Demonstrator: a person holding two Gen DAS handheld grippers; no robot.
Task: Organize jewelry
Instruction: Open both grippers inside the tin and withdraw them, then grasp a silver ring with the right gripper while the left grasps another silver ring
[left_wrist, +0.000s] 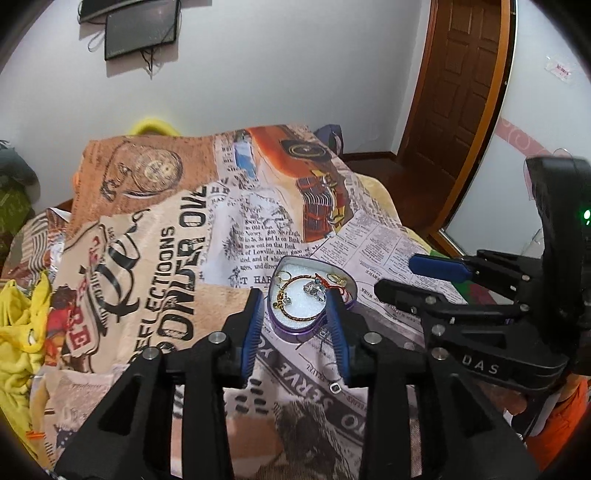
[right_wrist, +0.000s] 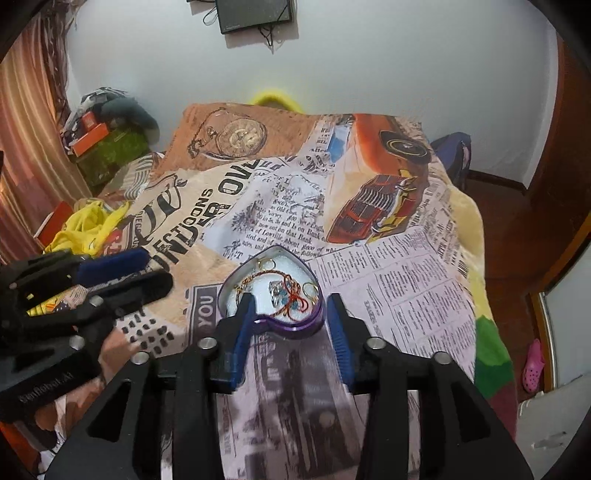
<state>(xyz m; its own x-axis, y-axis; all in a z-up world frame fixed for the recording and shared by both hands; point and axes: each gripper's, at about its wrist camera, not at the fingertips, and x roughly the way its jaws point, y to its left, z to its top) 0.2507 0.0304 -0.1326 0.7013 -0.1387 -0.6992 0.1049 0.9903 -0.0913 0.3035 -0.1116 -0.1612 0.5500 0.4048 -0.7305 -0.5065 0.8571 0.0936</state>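
A purple heart-shaped tin (left_wrist: 295, 328) with white padding lies on the printed blanket. It holds a gold braided bangle (left_wrist: 295, 317), gold rings (left_wrist: 283, 276), a red thread and blue-stone pieces (left_wrist: 314, 290). My left gripper (left_wrist: 295, 306) is open and empty, its fingers straddling the tin's near edge. A small silver ring (left_wrist: 335, 388) lies on the blanket below it. In the right wrist view the tin (right_wrist: 295, 330) sits between the fingers of my open, empty right gripper (right_wrist: 290, 306). Each gripper shows in the other's view, at the right (left_wrist: 406, 277) and at the left (right_wrist: 155, 273).
The blanket (right_wrist: 388, 280) with newspaper and car prints covers a bed. Yellow cloth (right_wrist: 88, 225) and boxes (right_wrist: 92, 136) lie at the left. A wooden door (left_wrist: 454, 92) and dark floor are at the right. A pink shoe (right_wrist: 533, 365) lies on the floor.
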